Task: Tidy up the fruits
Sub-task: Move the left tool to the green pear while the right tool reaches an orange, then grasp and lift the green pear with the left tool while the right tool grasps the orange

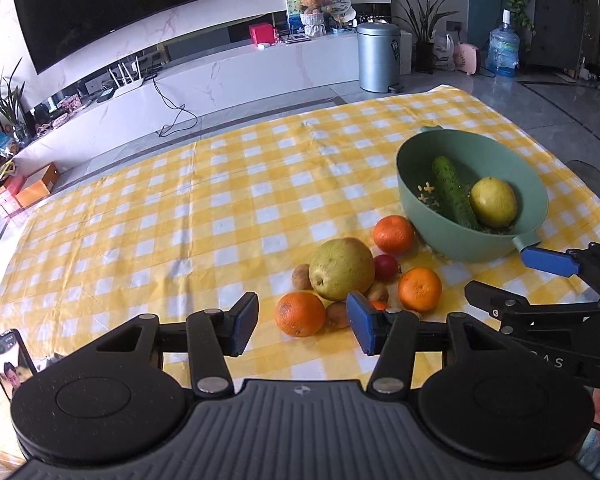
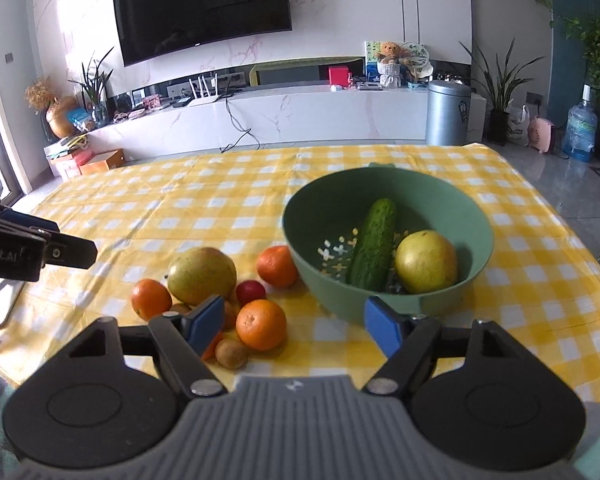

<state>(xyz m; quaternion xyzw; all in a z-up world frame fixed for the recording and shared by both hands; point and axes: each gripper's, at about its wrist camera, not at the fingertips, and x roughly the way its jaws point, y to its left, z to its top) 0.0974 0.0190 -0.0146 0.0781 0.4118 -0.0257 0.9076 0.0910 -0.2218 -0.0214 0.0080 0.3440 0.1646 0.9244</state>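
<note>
Both sets of jaws open and empty, hanging over the near edge of the surface point(image 1: 148, 200); left gripper point(image 1: 302, 324) has nothing between its pads, right gripper point(image 2: 296, 326) the same. Fruit pile sits just ahead of and between the two: big pear point(image 1: 342, 268), three oranges, nearest to the left jaws is the orange point(image 1: 300, 314), nearest to the right jaws is the orange point(image 2: 261, 324) with a small brown fruit point(image 2: 231, 354) touching distance in front of its left pad. A red plum point(image 2: 251, 291) is wedged in the middle of the pile. Bowl point(image 2: 300, 240) lies ahead-right of the right jaws, already holding a cucumber point(image 2: 374, 244) and a yellow fruit point(image 2: 426, 262). My read: step in hand is picking the next loose fruit for the bowl. Go for an outer orange first, not the plum, since the pile is tight and a pad will shove neighbours. Centre the fruit between the pads, come down from above, close at its widest part. Round fruit rolls, so keep the other gripper clear
</note>
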